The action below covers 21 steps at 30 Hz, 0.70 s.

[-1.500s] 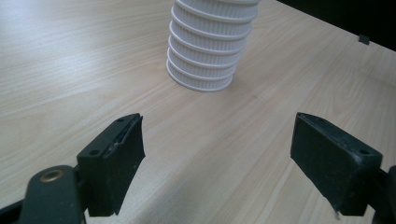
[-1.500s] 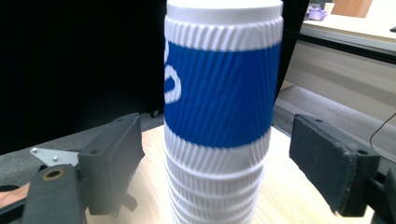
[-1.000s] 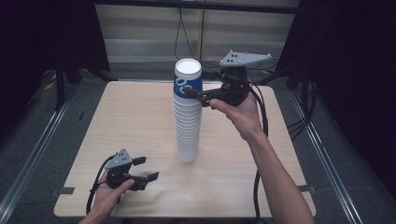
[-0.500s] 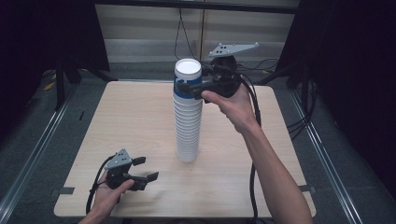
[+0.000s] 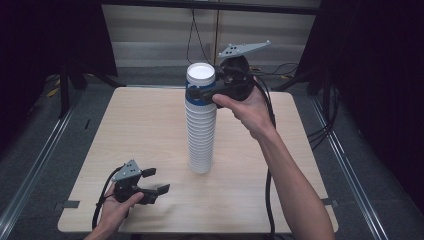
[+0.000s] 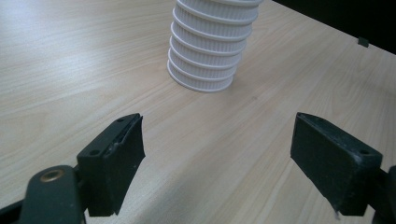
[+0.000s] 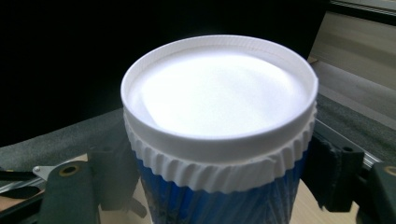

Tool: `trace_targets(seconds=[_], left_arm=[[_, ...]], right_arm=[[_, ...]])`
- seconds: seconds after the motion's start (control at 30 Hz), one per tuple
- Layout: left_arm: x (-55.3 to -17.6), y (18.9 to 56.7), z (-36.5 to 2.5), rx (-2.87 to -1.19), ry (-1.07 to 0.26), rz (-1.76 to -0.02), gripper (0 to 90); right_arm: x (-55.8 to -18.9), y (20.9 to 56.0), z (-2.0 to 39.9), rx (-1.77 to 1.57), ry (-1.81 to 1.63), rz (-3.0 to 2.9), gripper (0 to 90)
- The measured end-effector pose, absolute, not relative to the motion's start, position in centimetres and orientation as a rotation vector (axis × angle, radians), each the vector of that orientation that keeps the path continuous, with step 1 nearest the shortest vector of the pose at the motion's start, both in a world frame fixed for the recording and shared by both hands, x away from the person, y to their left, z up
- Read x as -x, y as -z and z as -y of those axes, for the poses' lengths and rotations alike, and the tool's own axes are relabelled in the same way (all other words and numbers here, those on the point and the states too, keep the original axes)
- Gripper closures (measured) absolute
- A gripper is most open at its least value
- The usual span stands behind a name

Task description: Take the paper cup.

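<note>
A tall stack of upturned white ribbed paper cups (image 5: 201,140) stands at the middle of the wooden table (image 5: 135,125); its base (image 6: 208,56) is ahead of my left gripper. The top cup (image 5: 200,74) has a blue wall and a white bottom facing up (image 7: 219,98). My right gripper (image 5: 196,95) reaches in from the right at the top of the stack. Its jaws have just been closing, and both pads press the blue wall (image 7: 219,200). My left gripper (image 5: 156,181) rests open on the table near the front left, with bare wood between its jaws (image 6: 219,158).
Black cables (image 5: 267,115) trail from the right gripper over the table's right side to the floor. Metal rails (image 5: 40,160) run along the floor on both sides. Dark curtains flank the table, and a pale wall panel stands behind it.
The right gripper has shifted left onto the top cup, and its jaws have narrowed from wide around the cup to pressing on it. The left gripper has stayed still.
</note>
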<state>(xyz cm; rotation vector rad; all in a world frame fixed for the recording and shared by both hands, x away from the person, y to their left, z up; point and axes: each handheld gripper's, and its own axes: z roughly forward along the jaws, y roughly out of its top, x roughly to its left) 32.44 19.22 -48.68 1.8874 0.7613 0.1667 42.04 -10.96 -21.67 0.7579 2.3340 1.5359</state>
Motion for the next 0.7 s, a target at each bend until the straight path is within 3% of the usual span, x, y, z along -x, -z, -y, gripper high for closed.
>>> trace_targets(seconds=[0.7], left_arm=[[-32.43, 48.71, -19.18, -1.893, -0.165, -0.758, 17.4]], right_arm=[[-41.77, 20.72, 11.18, -0.732, -1.605, -2.267, 24.4]])
